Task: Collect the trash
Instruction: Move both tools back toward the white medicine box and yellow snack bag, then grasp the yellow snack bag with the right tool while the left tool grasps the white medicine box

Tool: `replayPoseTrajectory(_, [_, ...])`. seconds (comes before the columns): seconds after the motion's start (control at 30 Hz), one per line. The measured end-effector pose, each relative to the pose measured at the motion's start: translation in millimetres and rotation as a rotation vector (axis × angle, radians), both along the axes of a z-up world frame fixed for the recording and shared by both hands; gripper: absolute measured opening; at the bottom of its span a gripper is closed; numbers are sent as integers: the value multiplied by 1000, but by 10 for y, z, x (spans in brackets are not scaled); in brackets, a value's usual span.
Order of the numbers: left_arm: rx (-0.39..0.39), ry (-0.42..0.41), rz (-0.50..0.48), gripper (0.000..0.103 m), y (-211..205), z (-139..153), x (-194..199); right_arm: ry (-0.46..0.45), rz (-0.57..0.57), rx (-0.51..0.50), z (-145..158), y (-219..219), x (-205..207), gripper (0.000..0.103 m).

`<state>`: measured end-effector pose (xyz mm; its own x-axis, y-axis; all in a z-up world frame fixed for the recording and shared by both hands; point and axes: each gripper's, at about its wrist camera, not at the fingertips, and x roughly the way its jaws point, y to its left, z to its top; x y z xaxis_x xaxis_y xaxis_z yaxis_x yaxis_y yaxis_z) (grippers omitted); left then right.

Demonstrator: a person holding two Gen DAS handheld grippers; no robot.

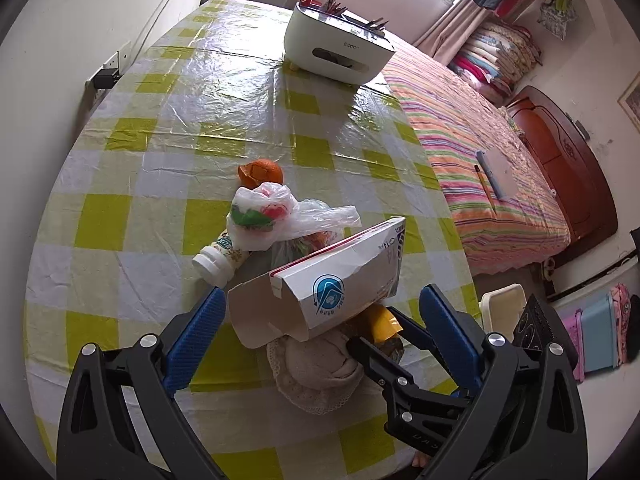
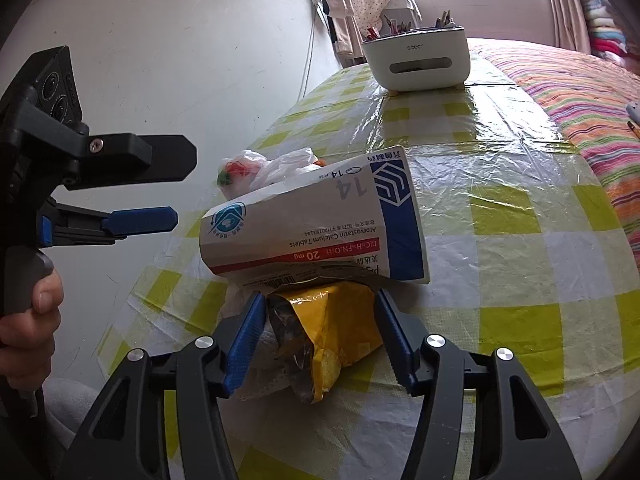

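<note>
yellow-green checks cover the table (image 1: 168, 128), under a shiny clear film. we see the trash heaped near its front edge. on top lies a torn white medicine box (image 1: 332, 280), tilted, one end open toward our left gripper (image 1: 322, 312). that gripper's blue pads stand wide apart on either side of the box's open end, and we see no contact with it.

under the box sits a yellow packet (image 2: 332, 328), crumpled, its dark inner foil showing. our right gripper (image 2: 320, 316) has its pads close on both sides of the packet; whether they press on it we cannot tell, as the box's lower edge hides the pad tips. from the left wrist the packet shows only as a small yellow corner behind the box.

beneath the pile lies a beige lacy cloth (image 1: 320, 368), mostly covered. a clear plastic bag (image 1: 276, 212) with something red and green inside rests behind the box, over a white bottle (image 1: 220, 258) whose label we cannot read. orange peel (image 1: 260, 172) sits just beyond the bag.

at the far end stands a white holder (image 1: 340, 48) with pens or tools, too small to tell. a striped bed (image 1: 480, 152) runs beside the table. a hand (image 2: 28, 320), cut off at the right wrist view's edge, grips the left gripper's handle.
</note>
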<state>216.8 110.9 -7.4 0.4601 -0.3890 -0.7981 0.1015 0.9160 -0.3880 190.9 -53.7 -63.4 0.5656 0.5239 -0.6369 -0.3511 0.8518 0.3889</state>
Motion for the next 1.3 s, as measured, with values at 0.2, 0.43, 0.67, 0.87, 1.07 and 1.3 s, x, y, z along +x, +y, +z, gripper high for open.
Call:
replayPoseTrajectory(0.2, [53, 42, -4, 96, -57, -147, 60, -12, -22, 4, 6, -57, -17, 18])
replayPoseTrajectory(0.43, [50, 65, -25, 96, -122, -226, 78, -46, -48, 48, 84, -212, -144, 12])
replayPoseTrajectory(0.67, [-1, 66, -78, 94, -180, -295, 139, -52, -95, 120, 145, -493, -258, 12])
replayPoseTrajectory(0.87, [-29, 99, -112, 94, -328, -421, 242, -70, -129, 166, 198, -701, -334, 12])
replayPoseTrajectory(1.07, [-33, 101, -129, 69, -505, -473, 285, -82, -147, 189, 227, -827, -414, 12])
replayPoseTrajectory(1.3, [-107, 68, -93, 20, -598, -456, 325, -95, -171, 205, 252, -967, -474, 13])
